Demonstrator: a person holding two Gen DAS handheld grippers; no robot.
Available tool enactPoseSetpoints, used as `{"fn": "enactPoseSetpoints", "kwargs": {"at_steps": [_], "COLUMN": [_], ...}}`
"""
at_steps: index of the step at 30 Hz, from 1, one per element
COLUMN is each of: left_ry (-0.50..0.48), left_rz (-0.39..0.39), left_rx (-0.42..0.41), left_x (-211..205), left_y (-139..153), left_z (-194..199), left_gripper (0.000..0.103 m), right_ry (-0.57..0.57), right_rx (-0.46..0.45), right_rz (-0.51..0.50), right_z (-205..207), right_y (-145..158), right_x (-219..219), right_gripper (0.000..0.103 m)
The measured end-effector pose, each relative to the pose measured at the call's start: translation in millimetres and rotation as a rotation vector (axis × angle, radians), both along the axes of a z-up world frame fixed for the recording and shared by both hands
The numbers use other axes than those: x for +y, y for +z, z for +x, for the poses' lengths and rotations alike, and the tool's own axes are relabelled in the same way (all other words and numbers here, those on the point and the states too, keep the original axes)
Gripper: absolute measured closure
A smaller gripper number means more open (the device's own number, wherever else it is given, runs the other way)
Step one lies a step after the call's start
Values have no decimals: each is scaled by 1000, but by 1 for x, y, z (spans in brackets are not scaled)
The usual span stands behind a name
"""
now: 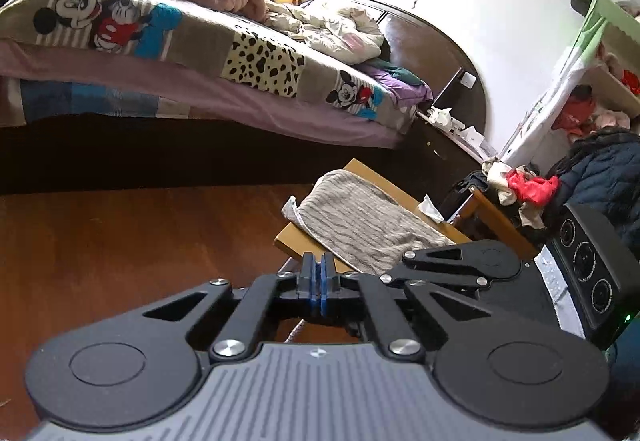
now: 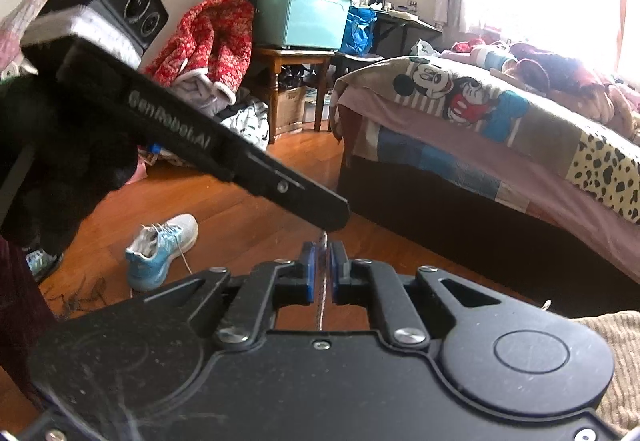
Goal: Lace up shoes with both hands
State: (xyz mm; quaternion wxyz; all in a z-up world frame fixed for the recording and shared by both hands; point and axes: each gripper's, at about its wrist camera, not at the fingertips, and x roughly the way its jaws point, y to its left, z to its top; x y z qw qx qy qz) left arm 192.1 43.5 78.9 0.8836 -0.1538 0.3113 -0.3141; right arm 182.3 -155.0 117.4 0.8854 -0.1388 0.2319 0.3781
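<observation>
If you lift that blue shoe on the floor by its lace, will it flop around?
Probably. The blue shoe looks soft and light, so it would likely dangle and swing. Its loose lace trails limply on the floor, so it should bend easily and may slip.

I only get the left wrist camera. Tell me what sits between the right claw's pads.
Observer: A thin lace runs straight between the pads of the right claw, which are nearly closed around it. I cannot tell if they pinch it.
Operator: Say where that lace goes.
Observer: Up to the tip of the left claw, which is closed on it just above.
Operator: Find me the shoe.
Observer: A blue and grey shoe lies on the wooden floor, to the left of both claws and beyond them, with a loose lace trailing from it.
</observation>
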Motion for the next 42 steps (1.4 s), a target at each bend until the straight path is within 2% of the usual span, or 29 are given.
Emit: {"fn": "enactPoseSetpoints", "kwargs": {"at_steps": [15,17,21,22,23,27,29,39,41,42], "left_ry": [-24,-2,92,112,122,116,95,32,19,13], "left_rz": [2,-31,1,25,92,333,385,493,514,525], "left_rx": [9,22,35,37,28,68,134,281,310,325], "left_x": [0,7,25,28,28,22,19,-14,-20,-23], "left_y": [1,1,-6,-8,-13,-53,-78,-201,-226,-238], "left_z": [2,5,8,8,8,3,-1,-17,-20,-22], "left_gripper": [103,102,98,98,98,97,97,94,88,78], "right_ry": [2,0,1,4,7,44,72,290,314,328], "right_rx": [16,15,24,29,33,101,152,401,444,462], "right_rz": [6,-12,-63,-88,-112,-259,-316,-432,-444,-449], "right_z": [3,4,7,9,11,29,40,62,69,73], "right_y": [1,-1,-11,-17,-23,-67,-95,-213,-233,-243], "right_x": [0,2,6,8,10,20,26,66,68,68], "right_gripper": [101,101,101,101,101,101,101,101,101,101]}}
